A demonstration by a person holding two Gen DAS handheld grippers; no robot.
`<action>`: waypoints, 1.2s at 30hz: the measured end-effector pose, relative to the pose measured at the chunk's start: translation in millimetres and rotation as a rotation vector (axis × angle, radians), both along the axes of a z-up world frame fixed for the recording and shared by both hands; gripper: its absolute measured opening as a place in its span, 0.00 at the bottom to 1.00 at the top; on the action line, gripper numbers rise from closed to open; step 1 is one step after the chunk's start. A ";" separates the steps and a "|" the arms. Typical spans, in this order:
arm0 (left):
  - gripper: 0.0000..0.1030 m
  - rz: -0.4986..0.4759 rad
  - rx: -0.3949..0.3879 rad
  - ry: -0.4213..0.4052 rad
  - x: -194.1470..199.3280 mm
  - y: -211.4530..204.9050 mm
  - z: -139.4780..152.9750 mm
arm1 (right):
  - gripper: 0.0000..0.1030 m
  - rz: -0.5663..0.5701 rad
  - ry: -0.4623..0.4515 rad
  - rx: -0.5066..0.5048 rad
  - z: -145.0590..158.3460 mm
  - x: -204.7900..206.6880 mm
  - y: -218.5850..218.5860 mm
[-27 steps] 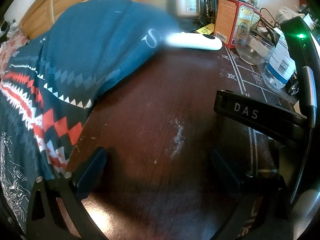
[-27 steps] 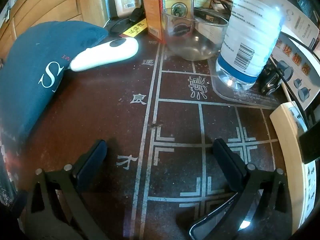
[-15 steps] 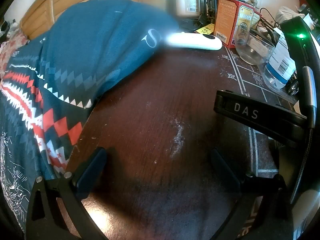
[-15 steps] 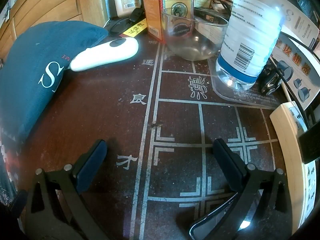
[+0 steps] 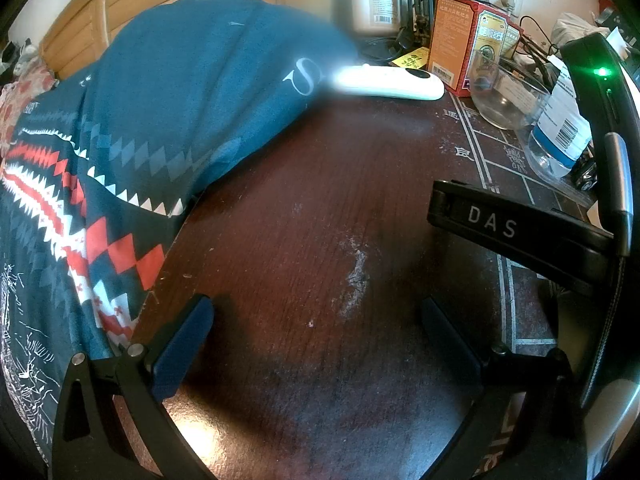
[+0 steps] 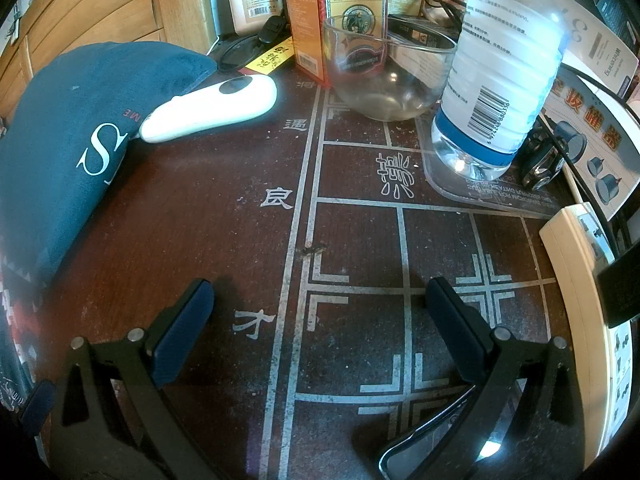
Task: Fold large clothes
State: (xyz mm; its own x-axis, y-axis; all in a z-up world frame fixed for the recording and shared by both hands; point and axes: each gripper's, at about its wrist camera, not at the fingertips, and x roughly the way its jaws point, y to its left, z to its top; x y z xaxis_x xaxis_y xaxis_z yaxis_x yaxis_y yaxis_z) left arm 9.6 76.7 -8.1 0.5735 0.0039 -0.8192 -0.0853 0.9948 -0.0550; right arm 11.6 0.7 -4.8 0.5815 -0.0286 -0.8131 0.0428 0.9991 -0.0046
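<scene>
Left wrist view: teal garment (image 5: 168, 92) with a red-and-white diamond band and a white "S" lies heaped over the left side of the table (image 5: 304, 208), its far end reaching toward the back edge. Left gripper (image 5: 316, 328) hovers low over bare dark wood just beside the garment's edge; fingers (image 5: 182, 344) spread wide, nothing between them. To its right, the right gripper's black body marked "DAS" crosses the view.

Back edge, left to right: beige jar (image 5: 375, 2), white handheld device (image 5: 390, 85) touching the garment's tip, orange-red medicine box (image 5: 466, 46), clear glass bowl (image 5: 506, 98), water bottle (image 5: 562, 132).

Right wrist view: garment (image 6: 76, 128) at the left, white device (image 6: 212, 110) against it. Right gripper (image 6: 320, 320) sits over the printed chessboard lines on the table (image 6: 360, 236); fingers (image 6: 456, 332) wide apart, holding nothing. Glass bowl (image 6: 384, 72) and water bottle (image 6: 508, 60) stand toward the back right, the bottle on a clear plastic tray (image 6: 492, 196). A cream power strip (image 6: 580, 280) runs along the right edge.
</scene>
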 end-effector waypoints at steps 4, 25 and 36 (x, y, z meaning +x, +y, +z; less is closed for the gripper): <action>1.00 0.000 0.000 0.000 0.0 0.0 0.0 | 1.00 -0.002 0.002 -0.001 0.1 -0.1 0.0; 1.00 0.000 0.000 0.000 0.0 0.1 -0.1 | 1.00 -0.008 0.007 -0.002 0.5 -0.5 -0.2; 1.00 0.000 0.000 0.000 0.0 0.1 -0.2 | 1.00 -0.011 0.010 -0.003 0.8 -1.1 -0.3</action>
State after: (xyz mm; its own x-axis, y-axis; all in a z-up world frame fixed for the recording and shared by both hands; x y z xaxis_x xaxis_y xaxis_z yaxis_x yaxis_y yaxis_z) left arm 9.6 76.7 -8.3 0.5738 0.0041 -0.8190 -0.0851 0.9949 -0.0546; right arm 10.5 0.5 -4.0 0.5732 -0.0372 -0.8186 0.0539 0.9985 -0.0077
